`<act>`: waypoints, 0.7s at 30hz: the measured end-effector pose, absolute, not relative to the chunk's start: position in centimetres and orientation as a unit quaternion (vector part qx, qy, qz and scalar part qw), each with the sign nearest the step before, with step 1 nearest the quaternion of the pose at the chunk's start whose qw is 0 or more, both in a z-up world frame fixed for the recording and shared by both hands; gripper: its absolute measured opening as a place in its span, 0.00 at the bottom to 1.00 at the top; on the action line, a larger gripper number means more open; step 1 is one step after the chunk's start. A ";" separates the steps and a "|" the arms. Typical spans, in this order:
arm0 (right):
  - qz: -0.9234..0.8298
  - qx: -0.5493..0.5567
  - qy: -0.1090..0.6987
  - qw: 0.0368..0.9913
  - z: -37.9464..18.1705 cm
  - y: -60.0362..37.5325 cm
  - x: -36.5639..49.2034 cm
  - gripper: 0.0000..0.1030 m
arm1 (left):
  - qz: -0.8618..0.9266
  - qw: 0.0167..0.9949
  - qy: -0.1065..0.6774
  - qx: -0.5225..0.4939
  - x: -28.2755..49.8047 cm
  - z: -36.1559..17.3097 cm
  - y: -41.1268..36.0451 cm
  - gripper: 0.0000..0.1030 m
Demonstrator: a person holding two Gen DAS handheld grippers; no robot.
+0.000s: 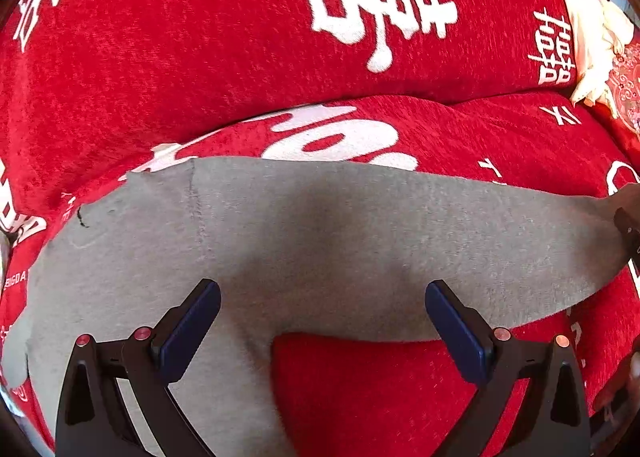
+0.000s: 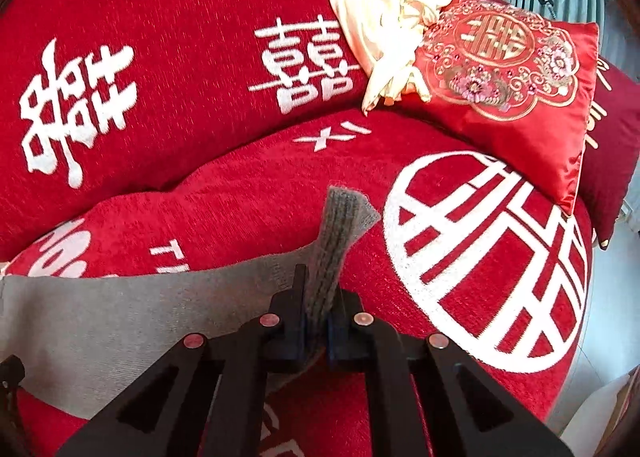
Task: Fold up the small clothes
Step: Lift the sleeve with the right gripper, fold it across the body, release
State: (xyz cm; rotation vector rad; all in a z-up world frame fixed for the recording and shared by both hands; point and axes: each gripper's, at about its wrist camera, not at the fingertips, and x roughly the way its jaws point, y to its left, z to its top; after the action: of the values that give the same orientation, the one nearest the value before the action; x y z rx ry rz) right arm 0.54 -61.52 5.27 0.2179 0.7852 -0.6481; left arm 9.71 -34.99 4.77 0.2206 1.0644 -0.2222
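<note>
Counts, both views:
- grey garment (image 1: 320,225): 1, knit, laid on sofa cover.
- grippers: 2. left gripper (image 1: 322,321), right gripper (image 2: 318,321).
- red sofa cover (image 2: 200,69): 1, white print.
- embroidered red cushion (image 2: 516,69): 1.
- darker red cushion (image 2: 616,161) behind it: 1, partly hidden.
- cream cloth (image 2: 380,29): 1 bundle; item nr inside cannot tell.

- A red sofa cover (image 2: 248,193) with white characters and lettering spreads over seat and backrest.
- Grey garment (image 1: 320,225) lies flat along the seat's front edge.
- Embroidered red cushion (image 2: 516,85) leans at the right end.
- Cream cloth (image 2: 380,29) is bunched beside the cushion, against the backrest.
</note>
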 end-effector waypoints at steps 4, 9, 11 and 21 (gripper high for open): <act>-0.306 0.105 0.367 0.872 6.5 -60.7 0.3 0.07 | -0.104 0.851 0.506 0.093 9.5 5.4 -33.2 1.00; -0.284 0.119 0.354 0.883 8.2 -59.3 0.1 0.07 | -0.104 0.852 0.507 0.077 9.1 5.8 -30.3 1.00; -0.276 0.128 0.351 0.885 8.6 -58.8 0.2 0.07 | -0.100 0.853 0.508 0.071 8.8 5.9 -28.7 1.00; -0.227 0.162 0.330 0.902 11.6 -54.3 0.8 0.07 | -0.060 0.849 0.524 0.005 8.2 4.9 -18.0 0.99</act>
State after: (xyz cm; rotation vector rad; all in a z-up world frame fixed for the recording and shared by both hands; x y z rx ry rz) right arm 0.81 -54.29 11.57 0.3358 0.6817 -0.4698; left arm 8.19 -18.01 4.91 0.0112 1.1045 -0.1260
